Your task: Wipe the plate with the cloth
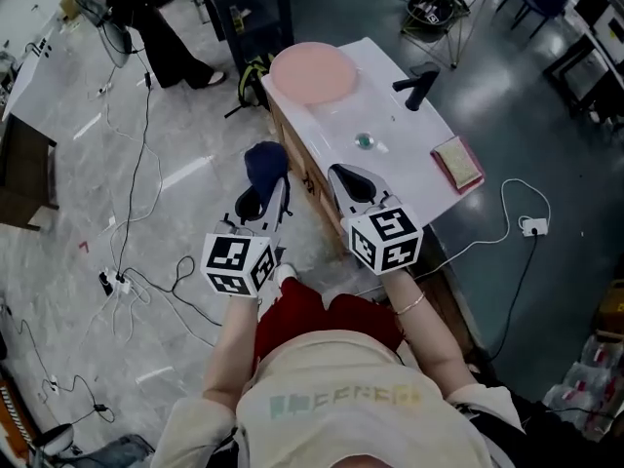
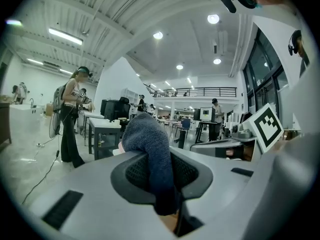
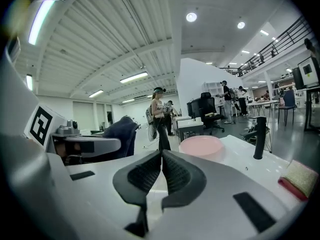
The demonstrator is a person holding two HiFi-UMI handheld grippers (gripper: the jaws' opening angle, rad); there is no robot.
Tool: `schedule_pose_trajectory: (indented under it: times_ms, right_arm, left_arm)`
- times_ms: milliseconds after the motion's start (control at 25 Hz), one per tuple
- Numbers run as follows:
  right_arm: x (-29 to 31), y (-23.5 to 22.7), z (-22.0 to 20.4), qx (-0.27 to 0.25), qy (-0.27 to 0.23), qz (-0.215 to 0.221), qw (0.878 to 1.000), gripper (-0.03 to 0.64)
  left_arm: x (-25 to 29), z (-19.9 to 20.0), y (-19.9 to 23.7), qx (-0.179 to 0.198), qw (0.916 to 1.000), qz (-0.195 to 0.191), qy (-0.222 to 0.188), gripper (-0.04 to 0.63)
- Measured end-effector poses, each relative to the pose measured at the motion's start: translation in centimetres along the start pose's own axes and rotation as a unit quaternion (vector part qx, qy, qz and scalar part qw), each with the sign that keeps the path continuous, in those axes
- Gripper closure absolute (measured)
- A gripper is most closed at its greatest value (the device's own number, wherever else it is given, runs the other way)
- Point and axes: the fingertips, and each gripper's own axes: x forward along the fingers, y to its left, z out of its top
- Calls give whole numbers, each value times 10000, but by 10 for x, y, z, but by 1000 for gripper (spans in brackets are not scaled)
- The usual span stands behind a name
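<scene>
Fingers [image 2: 131, 173] on the left gripper [image 2: 160, 170] are clamped on the dark blue cloth [image 2: 149, 139]. The cloth sticks up between them and flops forward past the tips in a bunched lump. Over on the right gripper [image 3: 161, 160] the fingers [image 3: 180, 176] are pressed together with nothing between them.

The pink plate [image 3: 201, 145] sits flat on the white counter [image 3: 235, 151], straight ahead of the right fingers and well apart from them, at the far end. In the head view it's ahead and a bit right of the cloth-holding fingers, also well apart.

There's a small round drain [image 1: 365, 141] in the counter between the right fingertips and the plate. A black faucet [image 3: 259, 138] stands further out, to the right of the right fingers. Off to their right, nearer than the faucet, lies a yellow sponge [image 3: 299, 178] with a red edge.

The two grippers are side by side. The left fingers are just off the counter's edge over the grey floor [image 1: 146, 291], the right ones over its near end.
</scene>
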Motion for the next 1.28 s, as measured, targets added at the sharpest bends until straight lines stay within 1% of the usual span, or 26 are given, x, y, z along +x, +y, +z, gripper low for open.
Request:
schedule_pose_trajectory:
  times_ms: [120, 280, 480, 680, 760, 840, 960, 1080, 1160, 1280]
  right_arm:
    - [43, -1, -1, -41, 159, -142, 9998, 578]
    - [92, -11, -9, 56, 329, -400, 9986, 578]
    - [130, -26, -17, 65, 484, -712, 9963, 578]
    - [153, -35, -22, -32, 589, -987, 9934, 578]
    - [159, -37, -23, -143, 638, -1058, 9922, 578]
    - [163, -40, -24, -359, 714, -1152, 9901, 578]
    - [169, -54, -28, -788, 942, -1378, 9828, 578]
    - [180, -68, -33, -995, 1134, -1386, 9788, 578]
    - [190, -81, -38, -918, 1247, -1372, 9784, 578]
    - [200, -109, -45, -499, 1351, -1456, 9788, 578]
  left_arm:
    - [15, 5, 36, 24, 9999, -133, 47, 515]
    - [37, 0, 79, 22, 9995, -289, 149, 515]
    - [63, -6, 111, 0, 9984, -509, 261, 515]
    - [80, -11, 131, -1, 9968, -728, 335, 515]
    - [86, -14, 139, -37, 9965, -752, 372, 515]
    - [93, -18, 146, -98, 9963, -749, 410, 515]
    - [107, -24, 154, -186, 9960, -741, 469, 515]
    - [125, -28, 163, -244, 9956, -734, 523, 515]
    - [141, -28, 169, -259, 9955, -727, 547, 515]
    - [167, -26, 176, -280, 9952, -737, 580, 515]
